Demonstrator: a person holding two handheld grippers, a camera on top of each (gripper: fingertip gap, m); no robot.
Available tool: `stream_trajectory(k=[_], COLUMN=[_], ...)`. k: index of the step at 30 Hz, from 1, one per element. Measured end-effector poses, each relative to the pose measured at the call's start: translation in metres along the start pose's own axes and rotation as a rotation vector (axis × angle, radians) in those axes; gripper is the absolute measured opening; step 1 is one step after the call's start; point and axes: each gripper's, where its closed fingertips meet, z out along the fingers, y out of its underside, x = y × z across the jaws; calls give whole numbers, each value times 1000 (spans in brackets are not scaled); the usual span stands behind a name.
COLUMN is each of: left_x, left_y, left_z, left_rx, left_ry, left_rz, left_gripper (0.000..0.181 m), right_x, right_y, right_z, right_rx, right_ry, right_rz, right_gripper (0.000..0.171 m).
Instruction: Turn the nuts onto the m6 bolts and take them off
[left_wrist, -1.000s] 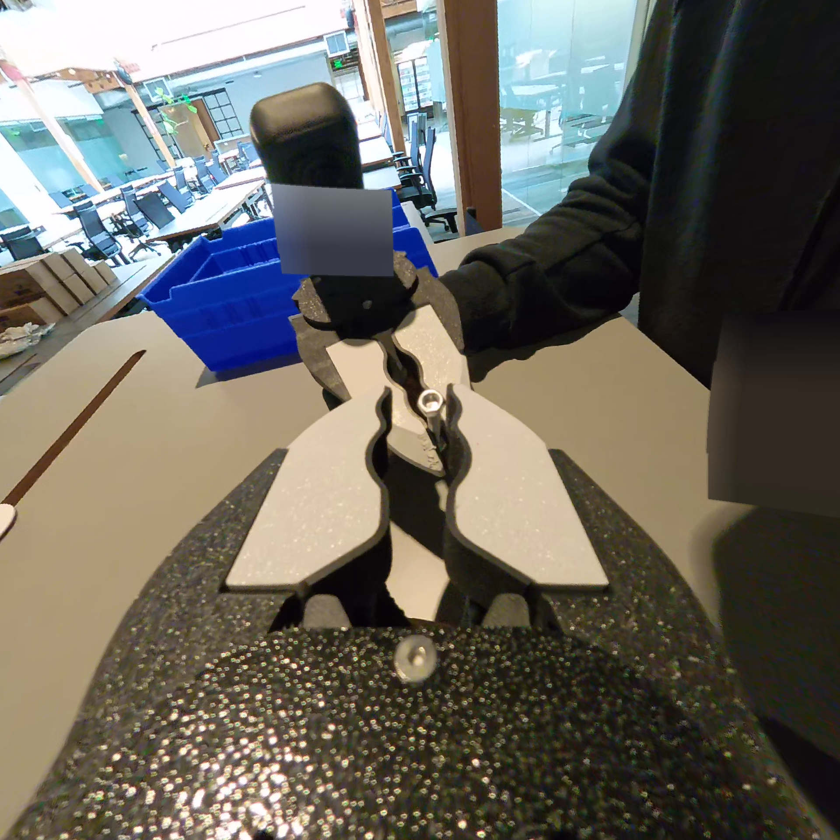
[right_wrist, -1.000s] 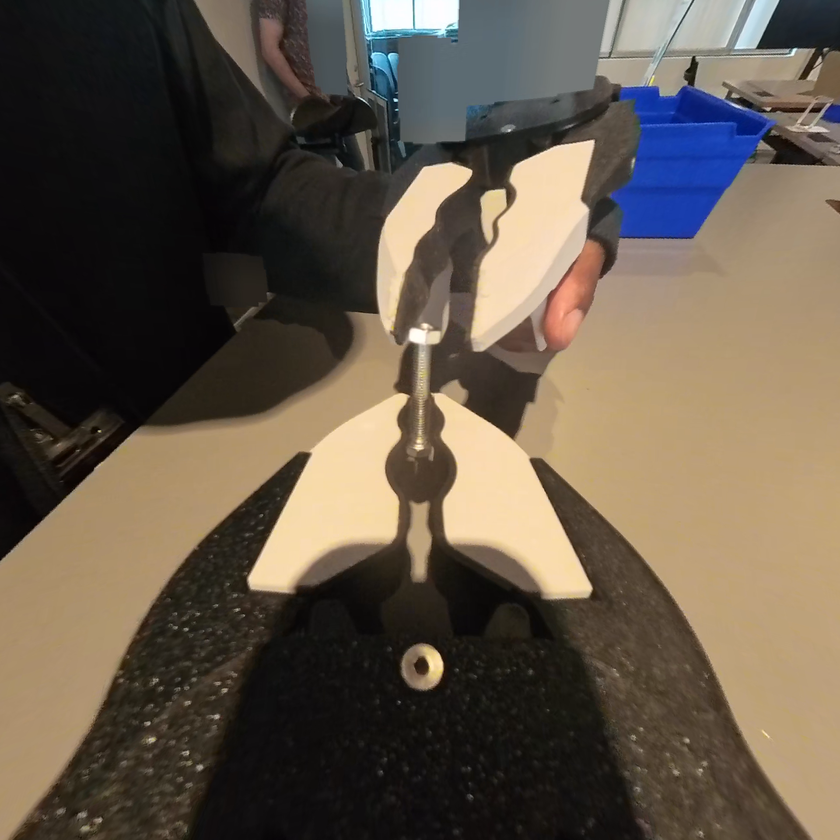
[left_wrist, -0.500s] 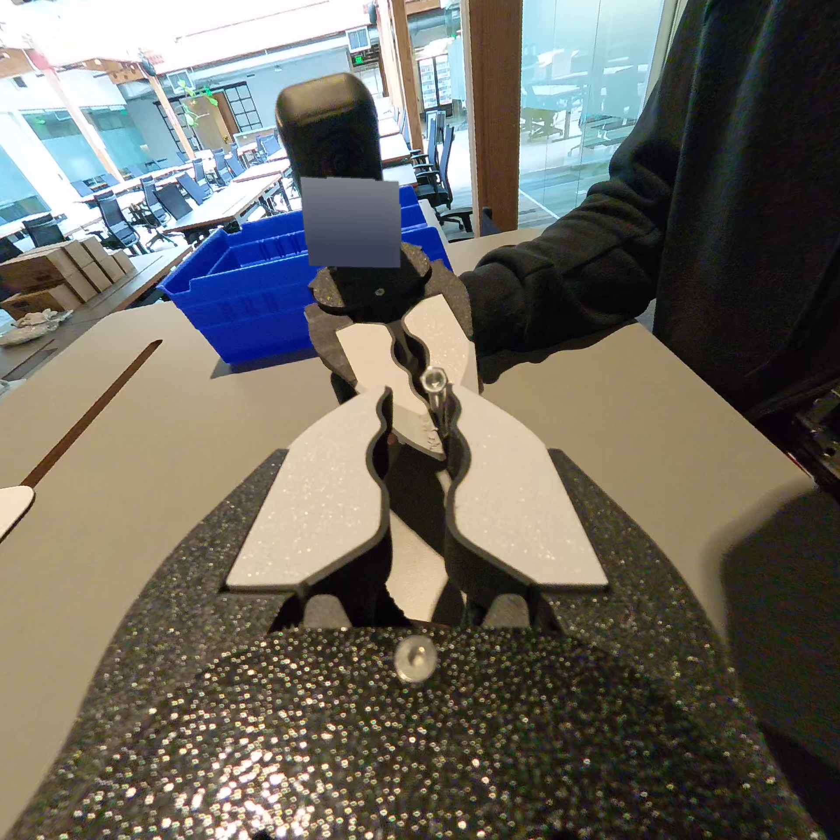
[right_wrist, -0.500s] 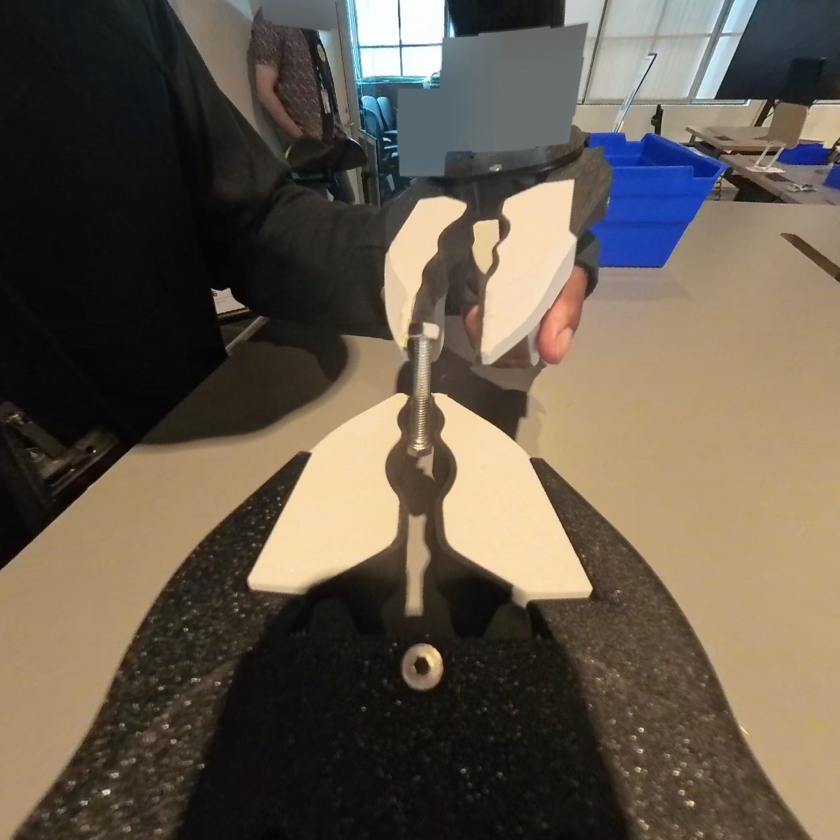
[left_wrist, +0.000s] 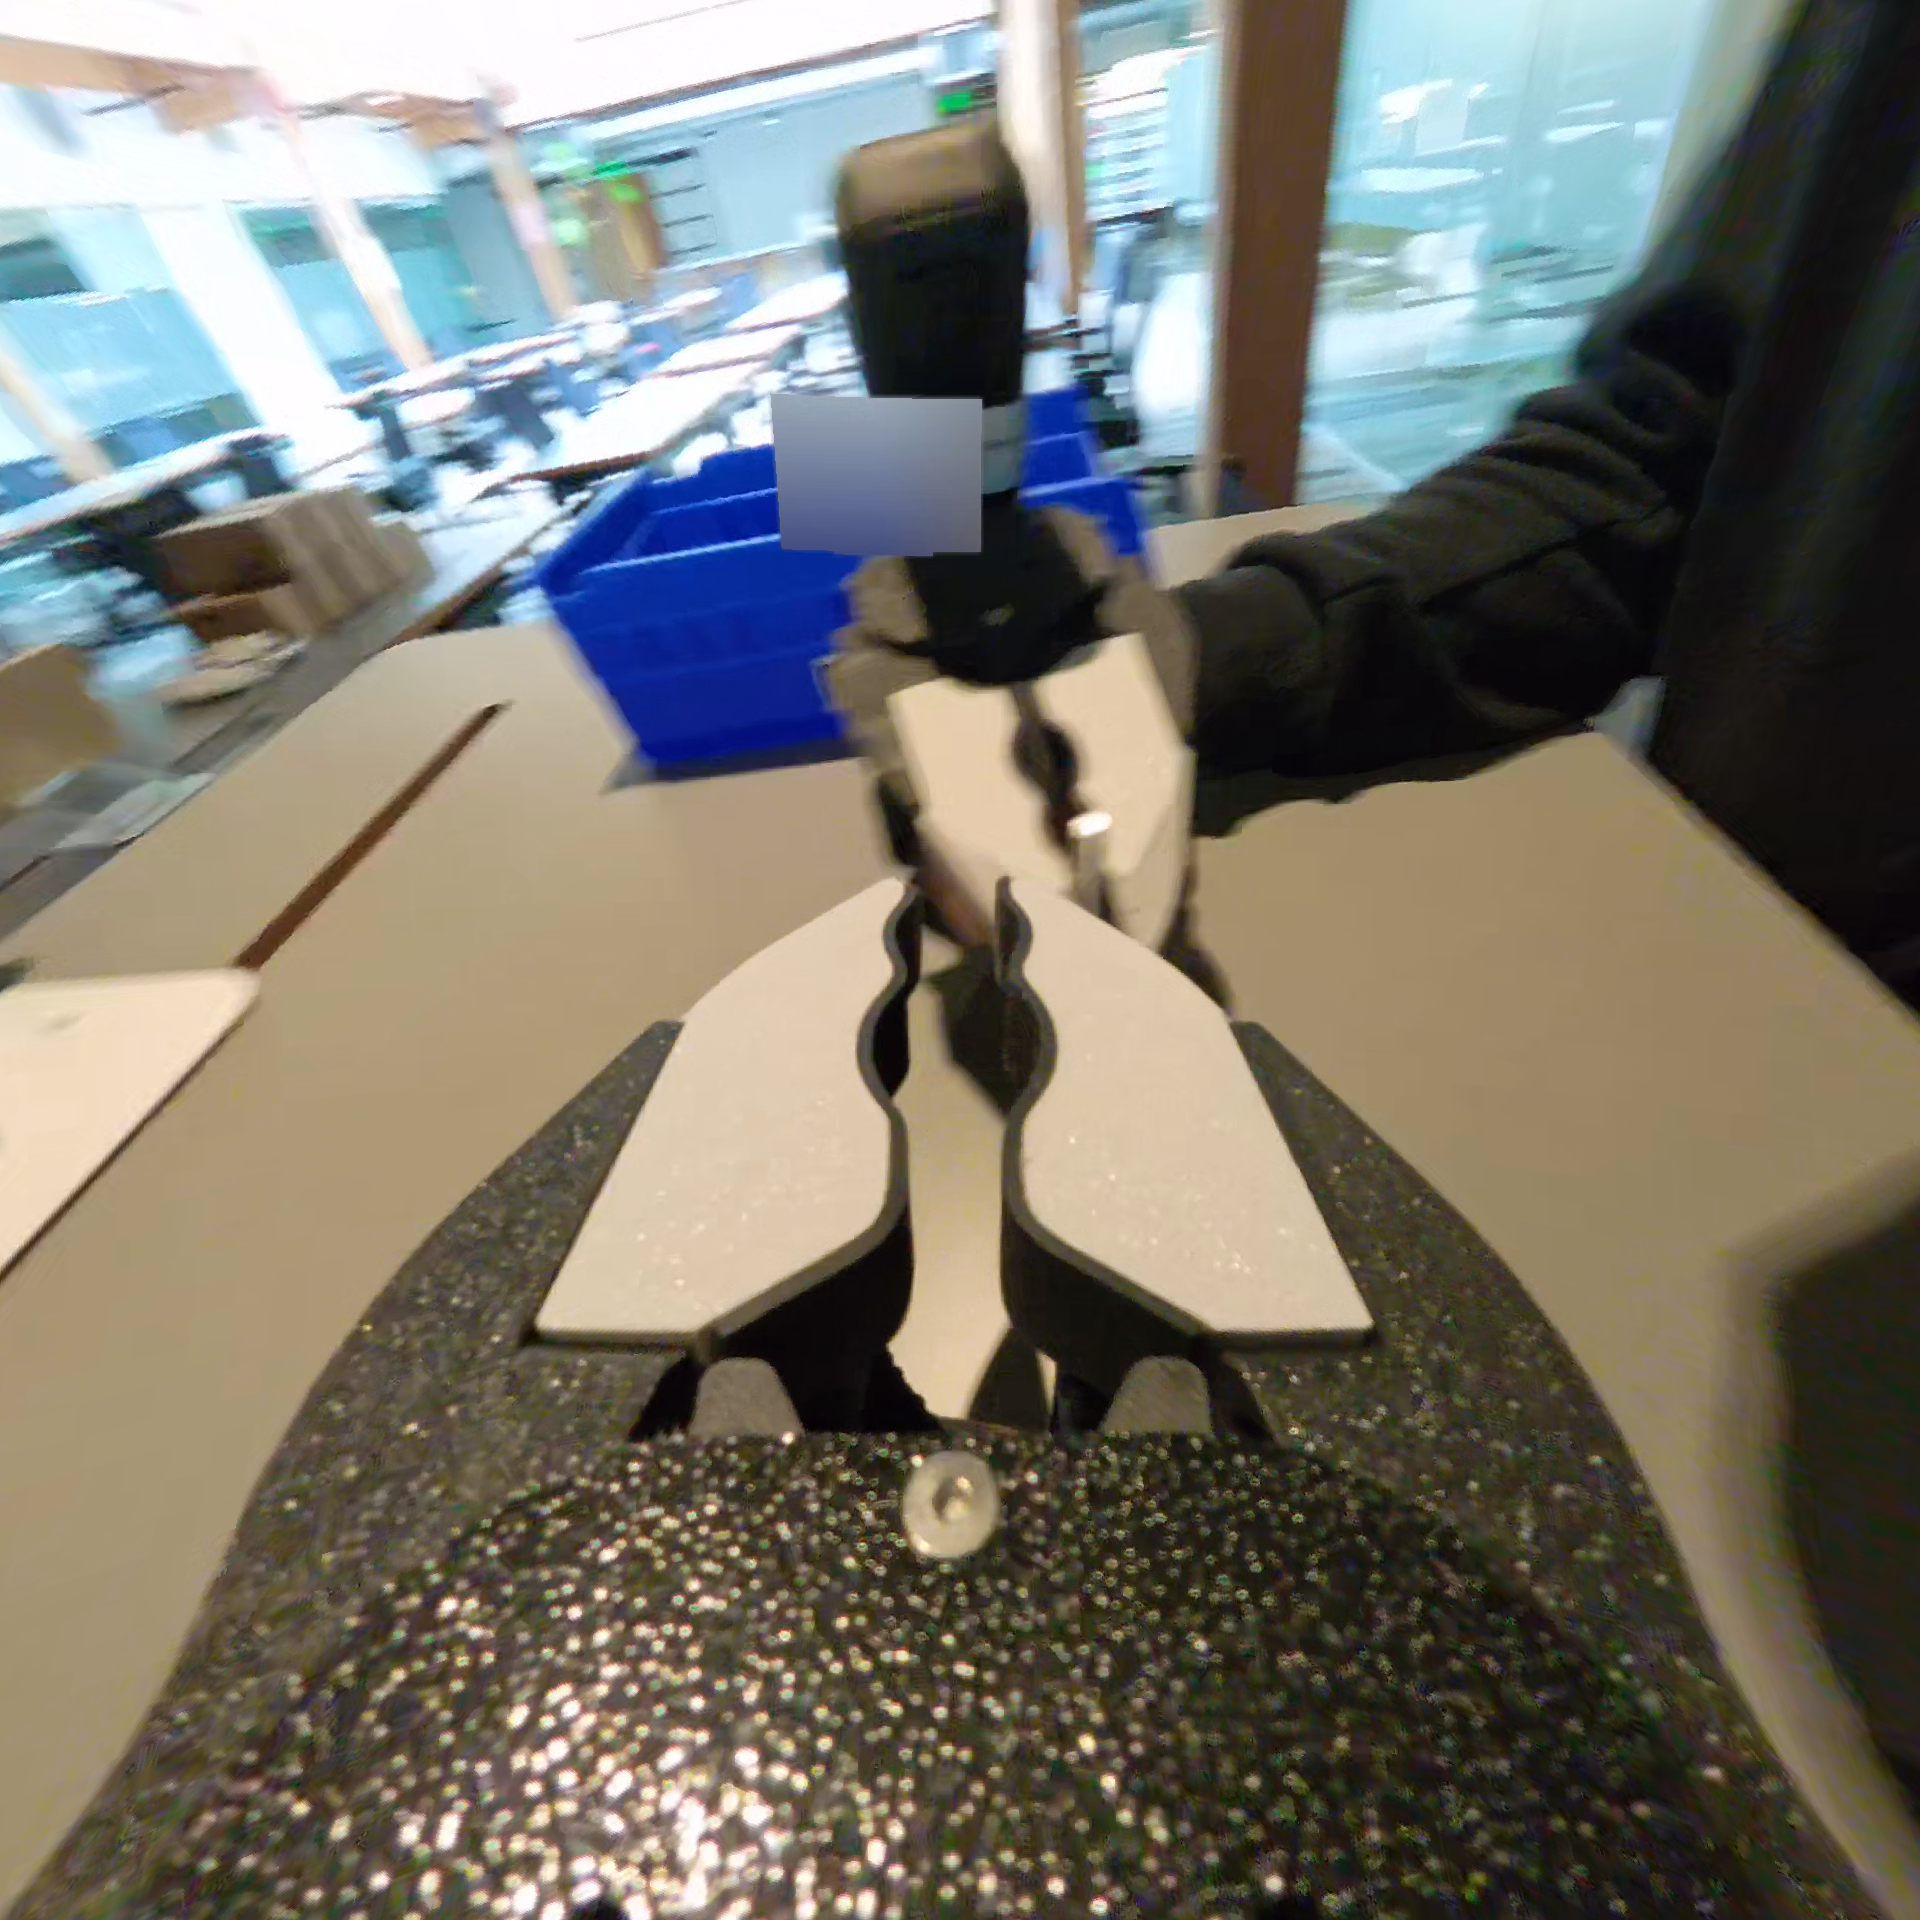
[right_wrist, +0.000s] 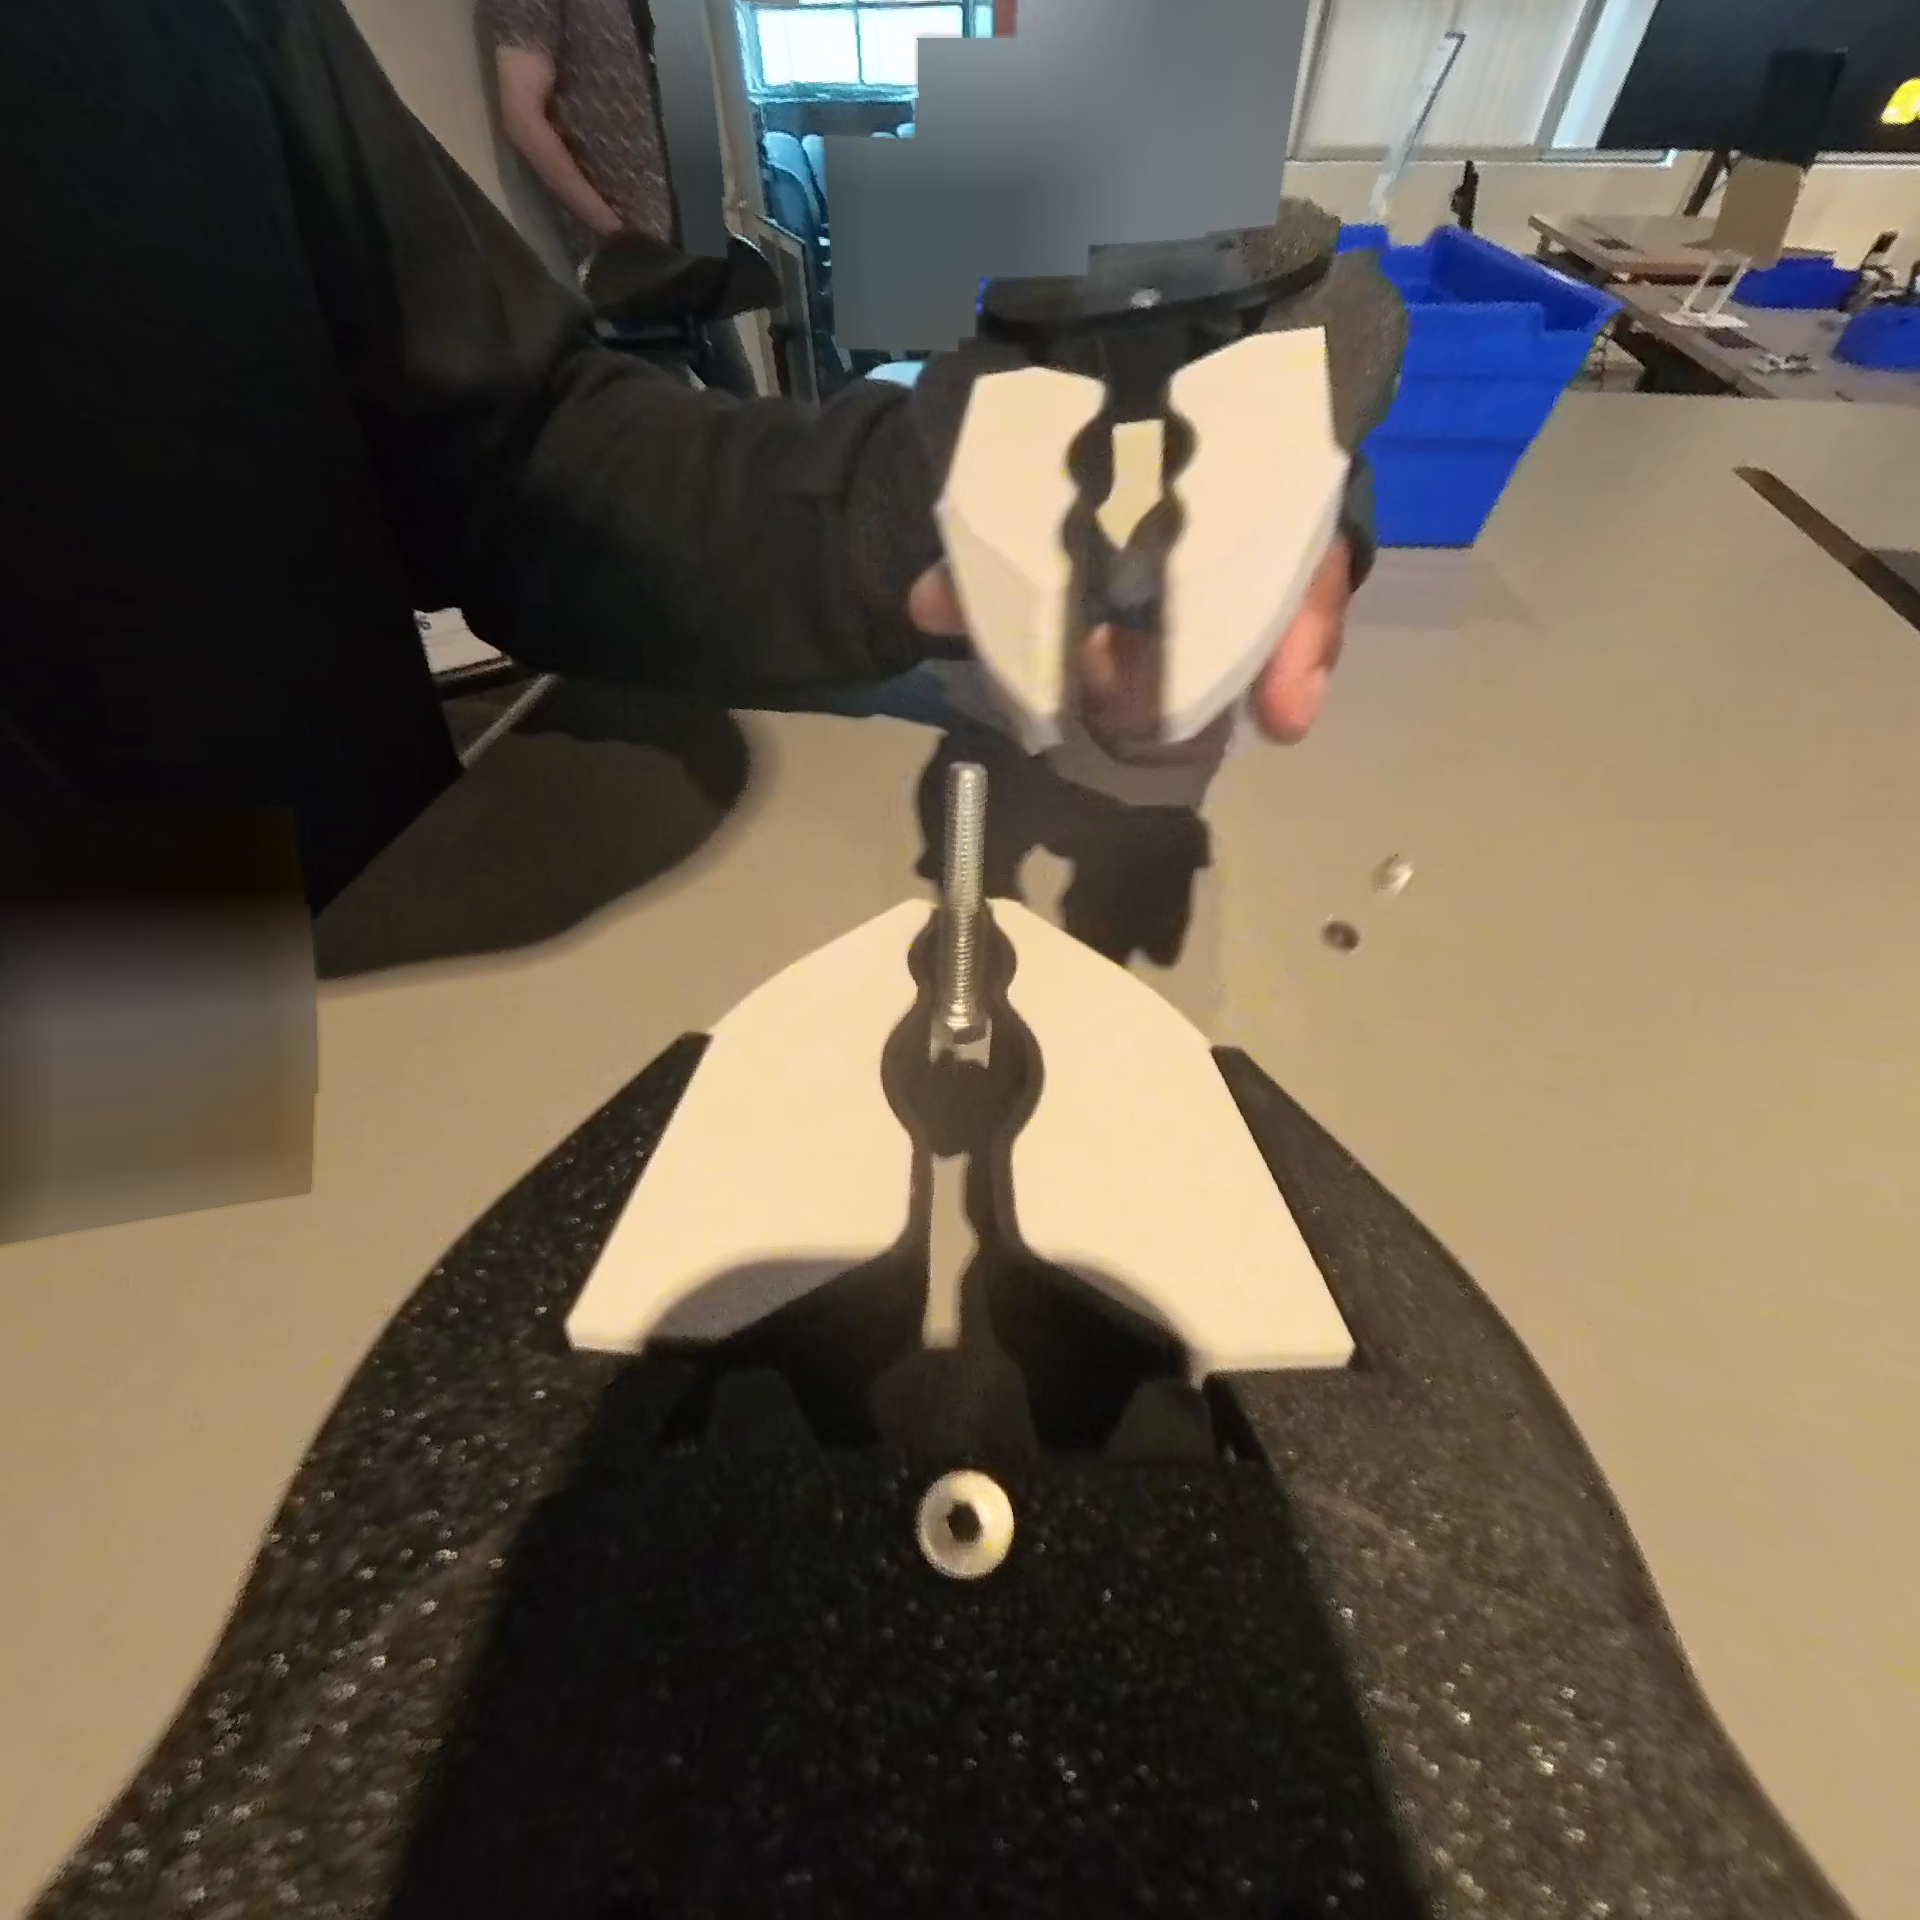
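Right gripper (right_wrist: 961, 935) clamped on bolt (right_wrist: 961, 894), frame centre, thread tip bare. Left gripper (left_wrist: 956, 899) jaws narrowly apart, nothing seen between. Two nuts (right_wrist: 1392, 873) loose on table (right_wrist: 1558, 831), right of centre; careless sweep risks knocking them off.

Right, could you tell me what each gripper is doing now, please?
Left gripper: open, nothing between its fingers.
Right gripper: closed on the bolt.

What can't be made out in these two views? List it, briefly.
- Right wrist view: whether the left tongs hold a nut; their gap is dark and blurred.
- Right wrist view: two small specks on the table; too small, blurred.
- Left wrist view: the bolt in the right tongs; motion blur smears it.
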Motion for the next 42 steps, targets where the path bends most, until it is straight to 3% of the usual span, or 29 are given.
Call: stream_trajectory(k=[4,9,13,19,27,42], left_x=[-88,-144,-167,-185,-195,-194], left_y=[23,73,91,117,122,121], left_z=[-43,-97,-124,-120,-124,-121], left_rx=[-8,-109,-177,-309,-266,-294], left_ry=[-450,-801,-962,-931,-911,-905], left_rz=[-144,-357,-423,-518,-609,-575], left_gripper=[19,22,24,26,26,26], right_x=[11,16,20,22,19,18], right_y=[7,10,12,12,13,15], right_z=[-6,-6,-5,-5,-4,-3], right_rx=[-21,-34,-43,-43,-55,-70], right_ry=[46,60,62,53,34,31], right_rz=[21,45,78,104,103,93], right_gripper=[5,5,5,5,5,5])
